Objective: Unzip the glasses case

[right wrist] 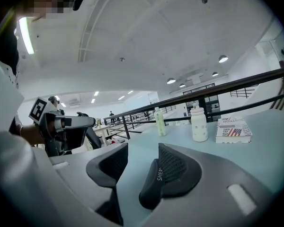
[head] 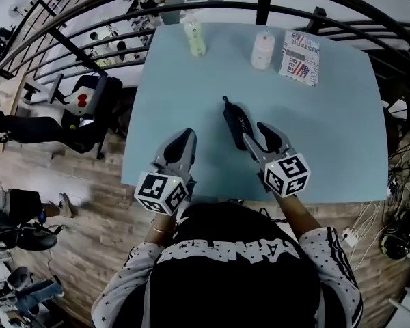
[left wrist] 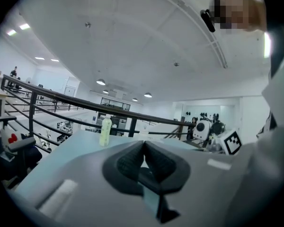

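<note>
A black glasses case (head: 234, 120) lies lengthwise near the middle of the pale blue table (head: 328, 128), its thin pull end toward the far side. My right gripper (head: 260, 137) stands open around the case's near end. In the right gripper view the case (right wrist: 154, 186) rests against the right pad, while the left pad stays apart from it, and the right gripper (right wrist: 143, 148) shows a clear gap. My left gripper (head: 186, 137) hovers left of the case, clear of it. In its own view the left gripper (left wrist: 144, 144) is shut with nothing between its pads.
A pale green bottle (head: 195, 38), a white bottle (head: 263, 50) and a printed book (head: 301, 57) stand along the table's far edge. A black railing (head: 260, 5) runs behind the table. The near edge lies just under both grippers.
</note>
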`<state>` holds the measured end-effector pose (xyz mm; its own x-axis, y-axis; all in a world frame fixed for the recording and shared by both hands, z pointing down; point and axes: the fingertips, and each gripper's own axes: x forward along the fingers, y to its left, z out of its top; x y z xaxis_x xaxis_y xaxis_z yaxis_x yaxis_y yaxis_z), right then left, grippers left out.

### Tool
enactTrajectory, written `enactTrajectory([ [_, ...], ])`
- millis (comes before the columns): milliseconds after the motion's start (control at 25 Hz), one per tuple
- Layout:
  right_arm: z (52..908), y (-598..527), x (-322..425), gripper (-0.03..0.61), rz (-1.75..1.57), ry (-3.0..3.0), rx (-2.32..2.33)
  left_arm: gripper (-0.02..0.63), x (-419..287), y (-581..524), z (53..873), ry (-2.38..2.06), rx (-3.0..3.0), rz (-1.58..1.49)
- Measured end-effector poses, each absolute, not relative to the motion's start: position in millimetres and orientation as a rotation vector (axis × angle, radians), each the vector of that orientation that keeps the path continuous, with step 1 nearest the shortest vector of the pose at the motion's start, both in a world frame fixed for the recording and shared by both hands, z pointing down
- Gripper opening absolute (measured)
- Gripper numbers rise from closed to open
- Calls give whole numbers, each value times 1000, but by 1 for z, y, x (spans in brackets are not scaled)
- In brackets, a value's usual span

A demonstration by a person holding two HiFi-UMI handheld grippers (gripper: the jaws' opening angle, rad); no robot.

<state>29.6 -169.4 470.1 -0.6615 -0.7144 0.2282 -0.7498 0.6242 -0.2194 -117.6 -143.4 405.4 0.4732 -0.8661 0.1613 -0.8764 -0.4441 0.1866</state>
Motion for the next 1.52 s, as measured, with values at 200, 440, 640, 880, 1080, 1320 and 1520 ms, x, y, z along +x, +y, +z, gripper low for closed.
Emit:
enactTrajectory([
  [200,485,-187,22,225,453,-2667,1266,0,-126,-167,411,-1462,2496,78],
  [440,515,-206,13,273,501,-2555,1280,0,-134,-195,417,-1413,2495,104],
  [640,547,-214,-1,317,519,-2451,1245,0,-143,-209,423,-1392,2481,125],
  [880,580,-230,-5,376,487,-2327,1251,0,-151,-224,429,-1372,2470,129],
  [1080,597,-236,-9,388,511,-2266,1249,0,-152,-232,430,-1349,2473,136],
  [1320,617,-245,-9,413,520,-2222,1224,0,-157,-239,430,-1345,2470,142],
  [1520,626,-245,-16,411,516,-2210,1189,0,-158,-238,428,-1349,2476,137],
])
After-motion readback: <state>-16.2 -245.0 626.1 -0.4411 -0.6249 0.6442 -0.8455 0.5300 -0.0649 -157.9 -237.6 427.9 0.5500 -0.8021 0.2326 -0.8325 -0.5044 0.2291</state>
